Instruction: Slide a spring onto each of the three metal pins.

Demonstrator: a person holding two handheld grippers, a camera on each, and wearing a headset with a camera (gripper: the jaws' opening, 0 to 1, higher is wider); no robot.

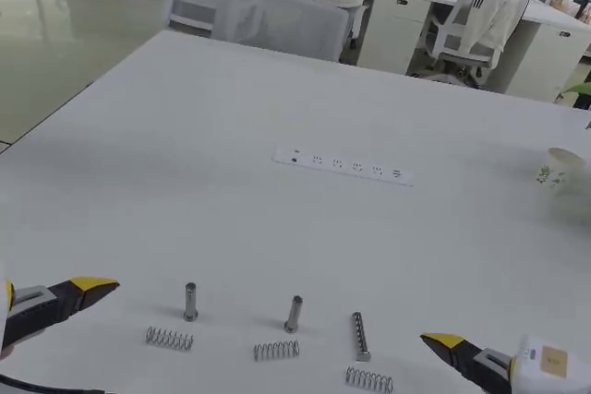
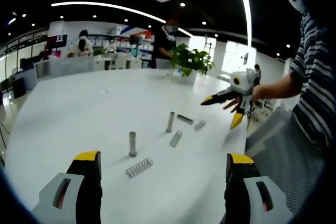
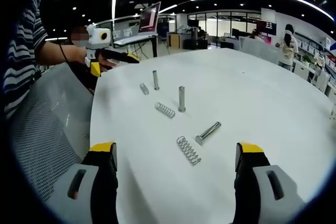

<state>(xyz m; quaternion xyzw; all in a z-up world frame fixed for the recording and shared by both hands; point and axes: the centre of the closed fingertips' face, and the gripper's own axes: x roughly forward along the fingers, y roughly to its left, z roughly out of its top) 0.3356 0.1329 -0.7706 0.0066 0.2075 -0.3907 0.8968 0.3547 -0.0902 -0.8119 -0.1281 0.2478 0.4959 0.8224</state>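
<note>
Three metal pins stand in a row near the table's front edge: the left pin (image 1: 190, 302) and the middle pin (image 1: 294, 314) are upright, while the right pin (image 1: 360, 336) lies flat. A loose spring lies in front of each: the left spring (image 1: 169, 338), the middle spring (image 1: 276, 350) and the right spring (image 1: 369, 379). My left gripper (image 1: 85, 290) hovers left of the row, open and empty (image 2: 163, 157). My right gripper (image 1: 445, 344) hovers right of the row, open and empty (image 3: 176, 148), with the lying pin (image 3: 208, 133) and its spring (image 3: 188, 150) just ahead.
A white power strip (image 1: 342, 165) is set into the white table (image 1: 231, 136) beyond the pins. A paper cup (image 1: 559, 170) stands at the far right. Office chairs (image 1: 277, 20) and desks lie past the far edge.
</note>
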